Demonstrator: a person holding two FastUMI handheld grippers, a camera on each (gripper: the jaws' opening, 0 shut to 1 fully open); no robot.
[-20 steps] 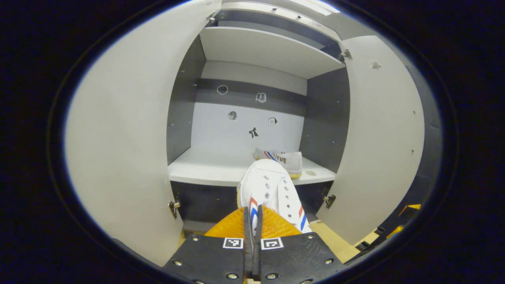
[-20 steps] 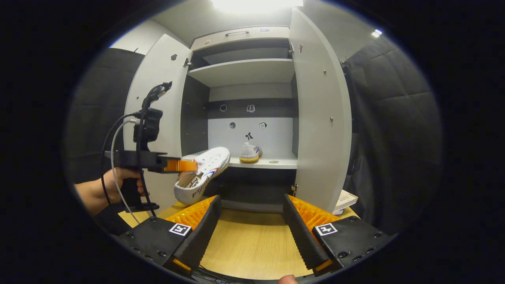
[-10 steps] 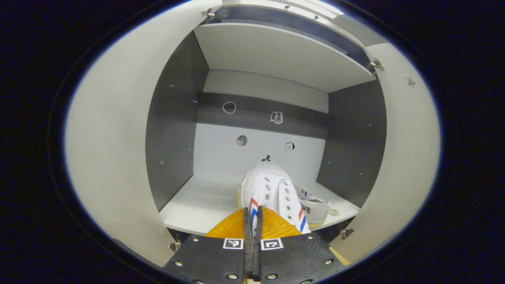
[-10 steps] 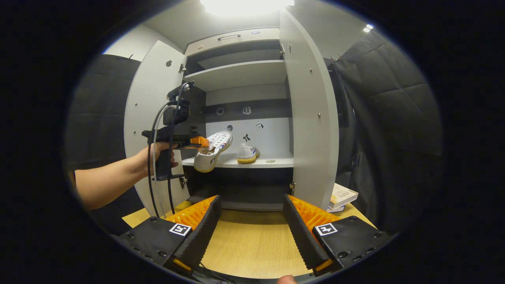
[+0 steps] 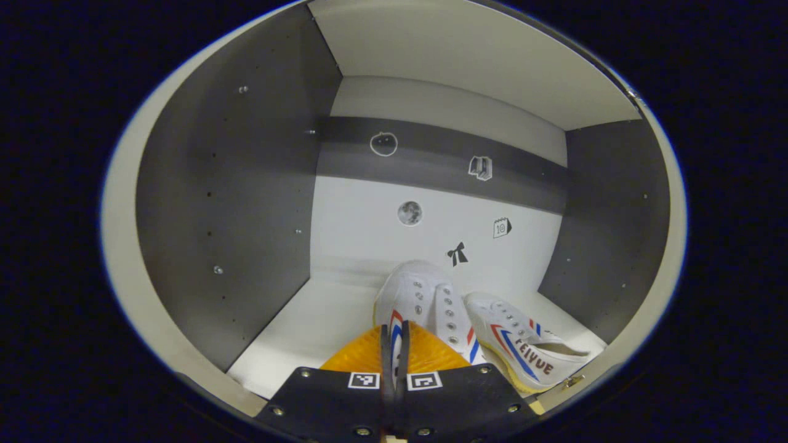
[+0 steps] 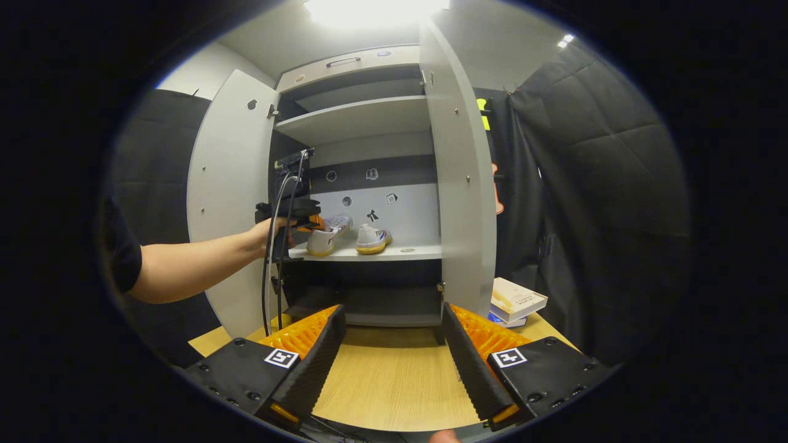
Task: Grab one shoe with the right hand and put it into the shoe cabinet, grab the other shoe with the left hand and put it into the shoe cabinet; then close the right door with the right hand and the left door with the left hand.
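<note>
My left gripper point(image 5: 394, 337) is shut on the heel end of a white shoe point(image 5: 418, 298) with red and blue stripes, toe pointing into the cabinet's middle compartment, low over the white shelf point(image 5: 308, 326). The other shoe point(image 5: 523, 347) lies on that shelf just to the right. In the right gripper view a hand holds the left gripper point(image 6: 313, 223) at the shelf point(image 6: 406, 252), with the held shoe point(image 6: 326, 234) beside the other shoe point(image 6: 372, 239). My right gripper point(image 6: 391, 363) hangs open over the wooden table point(image 6: 388, 381), nothing between its fingers. The left door point(image 6: 225, 203) and right door point(image 6: 462, 184) stand open.
The grey side walls point(image 5: 234, 203) and the sticker-dotted back wall point(image 5: 431, 215) close in around the held shoe. Stacked books point(image 6: 517, 298) lie on the table right of the cabinet. A bare forearm point(image 6: 191, 267) reaches across in front of the left door.
My left gripper has carried the shoe forward into the middle compartment, beside the other shoe. The right gripper has drawn back a little and stayed open.
</note>
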